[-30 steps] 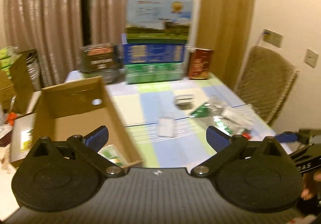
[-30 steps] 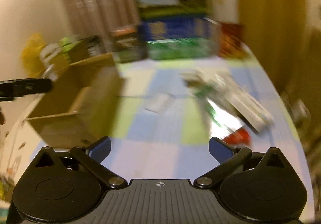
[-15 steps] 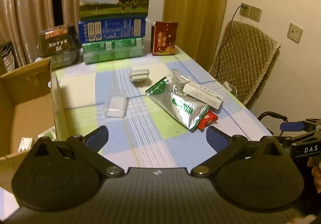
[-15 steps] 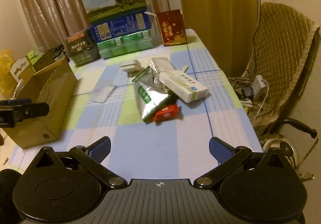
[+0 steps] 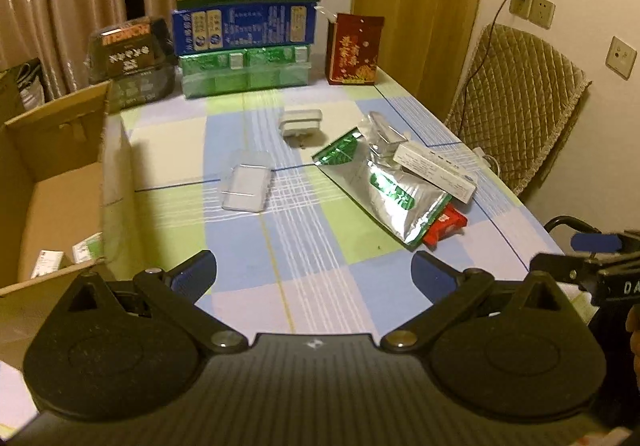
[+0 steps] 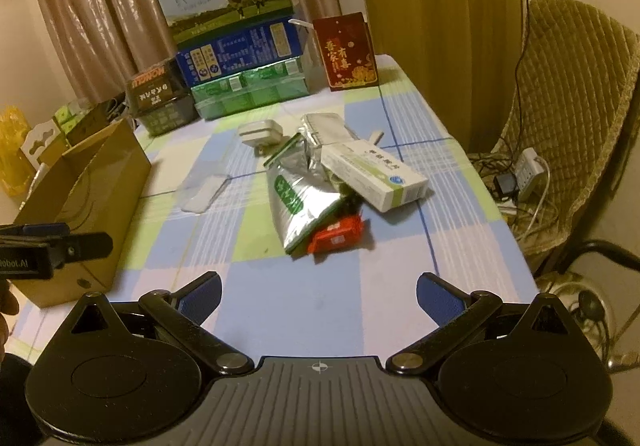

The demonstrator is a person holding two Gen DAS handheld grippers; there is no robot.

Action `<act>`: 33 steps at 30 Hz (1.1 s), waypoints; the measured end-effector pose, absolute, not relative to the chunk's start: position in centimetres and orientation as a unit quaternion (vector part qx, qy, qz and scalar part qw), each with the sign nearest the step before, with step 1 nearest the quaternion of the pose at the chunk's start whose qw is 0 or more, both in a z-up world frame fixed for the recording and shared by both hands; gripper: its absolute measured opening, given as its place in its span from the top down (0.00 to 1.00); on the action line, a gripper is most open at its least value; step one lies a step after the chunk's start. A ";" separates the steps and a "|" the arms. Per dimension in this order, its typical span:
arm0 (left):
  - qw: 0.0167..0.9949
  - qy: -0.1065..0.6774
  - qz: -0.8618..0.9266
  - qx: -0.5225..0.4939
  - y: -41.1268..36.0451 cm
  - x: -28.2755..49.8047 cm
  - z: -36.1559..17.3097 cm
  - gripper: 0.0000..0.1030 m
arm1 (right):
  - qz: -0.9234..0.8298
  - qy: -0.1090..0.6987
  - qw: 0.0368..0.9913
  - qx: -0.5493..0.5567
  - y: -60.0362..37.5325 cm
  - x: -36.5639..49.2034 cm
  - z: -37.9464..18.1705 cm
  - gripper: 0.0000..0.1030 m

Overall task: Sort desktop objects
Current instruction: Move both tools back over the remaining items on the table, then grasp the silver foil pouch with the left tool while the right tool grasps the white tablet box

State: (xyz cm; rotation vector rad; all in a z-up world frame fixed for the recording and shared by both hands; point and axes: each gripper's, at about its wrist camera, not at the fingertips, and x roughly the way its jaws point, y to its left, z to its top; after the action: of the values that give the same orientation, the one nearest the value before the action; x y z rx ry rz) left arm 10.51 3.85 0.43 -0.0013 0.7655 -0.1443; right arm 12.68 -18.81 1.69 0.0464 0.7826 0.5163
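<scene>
Fingers (image 5: 196, 274) of both grippers spread, empty, w/ silver pouch (image 6: 298, 202), white box (image 6: 374, 174) & cardboard box (image 6: 84, 198) ahead

Two wrist cameras, both at the near end of the counter (image 5: 304, 246), facing its far end.

Each looks forward and down between its own spread tongs. The left view sits nearer the cardboard box (image 5: 60, 182); the right view catches the chair (image 6: 568, 94). Both share the foil pouch (image 5: 384, 186) and the stacked cartons (image 6: 236, 46).
</scene>
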 end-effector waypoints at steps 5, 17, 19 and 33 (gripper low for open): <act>0.918 0.386 -0.090 -0.004 2.3 12.8 -0.5 0.01 | 0.258 0.372 0.892 -0.014 -18.8 15.2 2.5 0.02; 0.894 0.426 -0.128 -0.059 -1.0 22.1 -2.3 0.01 | 0.308 0.391 0.853 -0.156 -18.3 25.2 1.9 0.02; 0.889 0.434 -0.127 -0.069 -1.3 23.6 -2.9 0.01 | 0.317 0.402 0.844 -0.161 -18.2 26.8 1.4 0.02; 0.865 0.478 -0.120 -0.096 -1.6 30.9 -6.3 0.02 | 0.375 0.471 0.774 -0.197 -14.2 35.9 -1.9 0.03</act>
State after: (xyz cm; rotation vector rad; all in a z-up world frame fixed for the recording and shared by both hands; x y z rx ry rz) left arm 30.87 -1.63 -6.30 -0.2003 1.0025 -0.2517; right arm 35.91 -14.22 -1.88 -0.4259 1.0189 0.8119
